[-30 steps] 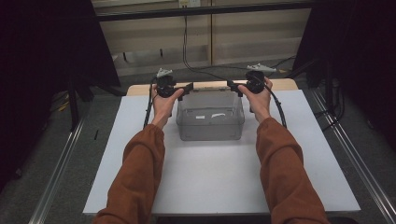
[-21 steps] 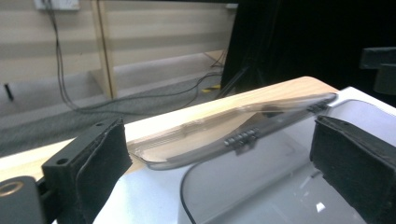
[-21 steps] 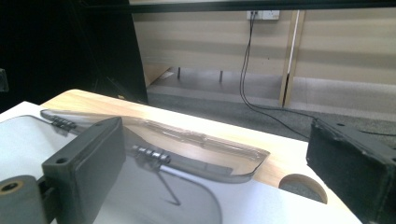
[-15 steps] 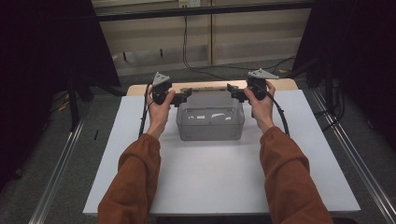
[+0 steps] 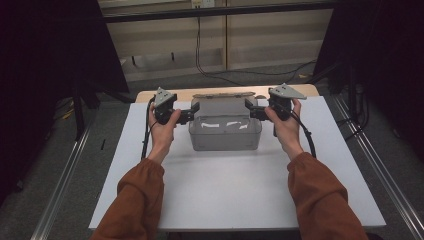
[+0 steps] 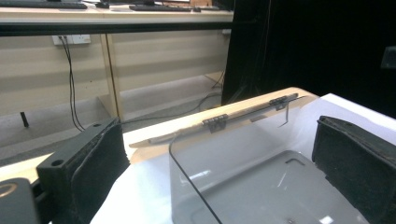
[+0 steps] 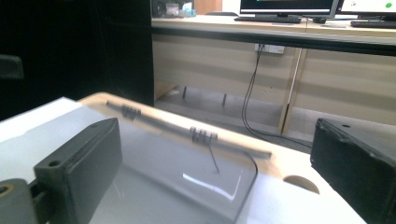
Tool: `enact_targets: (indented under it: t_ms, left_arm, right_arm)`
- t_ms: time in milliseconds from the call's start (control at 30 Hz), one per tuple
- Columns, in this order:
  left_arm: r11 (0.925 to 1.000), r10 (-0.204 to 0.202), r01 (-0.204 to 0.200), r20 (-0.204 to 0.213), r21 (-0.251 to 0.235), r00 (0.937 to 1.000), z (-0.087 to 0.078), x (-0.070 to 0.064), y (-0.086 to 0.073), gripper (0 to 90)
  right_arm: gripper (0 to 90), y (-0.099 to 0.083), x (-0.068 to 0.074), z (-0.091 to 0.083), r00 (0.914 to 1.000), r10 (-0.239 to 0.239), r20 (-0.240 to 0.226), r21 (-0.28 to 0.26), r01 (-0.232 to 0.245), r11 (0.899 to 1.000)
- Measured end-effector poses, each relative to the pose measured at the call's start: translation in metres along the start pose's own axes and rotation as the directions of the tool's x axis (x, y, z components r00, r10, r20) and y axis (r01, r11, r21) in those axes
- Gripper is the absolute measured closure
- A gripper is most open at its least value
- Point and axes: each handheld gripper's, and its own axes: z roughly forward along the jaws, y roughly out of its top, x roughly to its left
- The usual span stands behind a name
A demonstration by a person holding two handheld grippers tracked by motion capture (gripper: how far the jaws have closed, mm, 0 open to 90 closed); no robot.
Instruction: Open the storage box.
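Two open grippers (left (image 5: 192,111), right (image 5: 248,108)) flanking clear box (image 5: 225,134) on white table (image 5: 225,185).

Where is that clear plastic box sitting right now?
In the high view the clear plastic box sits toward the far middle of the white table, lid open, between the left tool and the right tool.

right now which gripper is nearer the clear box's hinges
Neither clearly: left gripper sits at the left end of the clear box, right gripper at the right end, both open, flanking the lid, about equally far from the hinges.
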Motion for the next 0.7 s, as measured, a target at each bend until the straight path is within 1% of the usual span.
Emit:
enact_targets:
  t_ms: [33,67,100,133,167,200,233,267,300,367,433,467,500,533,567,600,633,667,700]
  left_arm:
    - [1.0000,-0.006,0.006,-0.012,-0.005,0.9999,-0.004,-0.001,-0.002,2.7]
    - [0.9998,0.017,-0.017,-0.036,-0.007,0.9992,-0.008,-0.002,-0.003,2.7]
    - [0.9995,0.027,-0.028,-0.041,-0.014,0.9988,-0.012,-0.003,-0.005,2.7]
    - [0.9997,0.017,-0.018,-0.039,-0.018,0.9991,-0.016,-0.002,-0.007,2.7]
    - [0.9998,0.016,-0.017,-0.041,-0.015,0.9990,-0.020,-0.003,-0.009,2.7]
    - [0.9996,0.022,-0.022,-0.050,-0.015,0.9985,-0.023,-0.003,-0.012,2.7]
    - [0.9997,0.014,-0.015,-0.054,-0.019,0.9984,-0.028,-0.003,-0.014,2.7]
    - [0.9995,0.005,-0.007,-0.055,-0.029,0.9985,-0.032,-0.003,-0.016,2.7]
    - [0.9995,0.005,-0.007,-0.055,-0.030,0.9985,-0.036,-0.003,-0.019,2.7]
    - [0.9991,0.032,-0.033,-0.056,-0.027,0.9979,-0.042,-0.006,-0.023,2.7]
    - [0.9985,0.050,-0.052,-0.048,-0.020,0.9976,-0.047,-0.010,-0.027,2.7]
    - [0.9979,0.059,-0.060,-0.045,-0.022,0.9972,-0.049,-0.012,-0.028,2.7]
    - [0.9982,0.053,-0.054,-0.038,-0.026,0.9979,-0.053,-0.015,-0.030,2.7]
    - [0.9978,0.058,-0.059,-0.032,-0.031,0.9978,-0.056,-0.018,-0.031,2.7]
    - [0.9970,0.067,-0.068,-0.042,-0.037,0.9969,-0.059,-0.020,-0.032,2.7]
    - [0.9967,0.068,-0.070,-0.046,-0.040,0.9966,-0.062,-0.022,-0.033,2.7]
    - [0.9969,0.062,-0.064,-0.049,-0.045,0.9969,-0.065,-0.024,-0.035,2.7]
    - [0.9971,0.062,-0.063,-0.043,-0.041,0.9972,-0.069,-0.025,-0.037,2.7]
    - [0.9975,0.053,-0.054,-0.041,-0.045,0.9978,-0.072,-0.027,-0.040,2.7]
  right_arm:
    - [1.6,-0.002,0.001,-0.004,0.9999,-0.012,0.004,0.003,0.012,1.000]
    - [1.4,-0.004,0.002,-0.008,0.9998,-0.015,0.014,0.004,0.015,1.000]
    - [1.3,-0.007,0.003,-0.012,0.9994,-0.018,0.029,0.003,0.018,1.000]
    - [1.3,-0.010,0.003,-0.016,0.9993,-0.019,0.033,-0.004,0.019,1.000]
    - [1.1,-0.013,0.003,-0.021,0.9990,-0.016,0.042,-0.008,0.016,1.000]
    - [1.0,-0.015,0.003,-0.025,0.9985,-0.017,0.052,-0.012,0.017,1.000]
    - [1.0,-0.017,0.004,-0.030,0.9981,-0.023,0.058,-0.009,0.023,1.000]
    - [1.0,-0.019,0.005,-0.035,0.9981,-0.030,0.054,-0.010,0.030,0.999]
    - [1.4,-0.021,0.005,-0.040,0.9982,-0.035,0.049,-0.011,0.036,0.999]
    - [1.8,-0.025,0.005,-0.049,0.9982,-0.038,0.047,-0.005,0.038,0.999]
    - [2.0,-0.029,0.005,-0.057,0.9969,-0.044,0.065,-0.012,0.045,0.999]
    - [2.0,-0.030,0.005,-0.062,0.9970,-0.039,0.067,-0.011,0.039,0.999]
    - [1.8,-0.032,0.005,-0.066,0.9969,-0.038,0.069,-0.020,0.039,0.999]
    - [1.8,-0.034,0.005,-0.070,0.9959,-0.041,0.081,-0.029,0.044,0.999]
    - [1.8,-0.036,0.006,-0.075,0.9952,-0.040,0.089,-0.033,0.043,0.999]
    - [1.8,-0.037,0.006,-0.079,0.9954,-0.039,0.088,-0.040,0.042,0.998]
    - [1.7,-0.039,0.006,-0.083,0.9956,-0.033,0.088,-0.043,0.037,0.998]
    - [1.4,-0.041,0.007,-0.087,0.9953,-0.035,0.091,-0.040,0.039,0.998]
    - [1.3,-0.043,0.007,-0.090,0.9950,-0.039,0.092,-0.042,0.043,0.998]
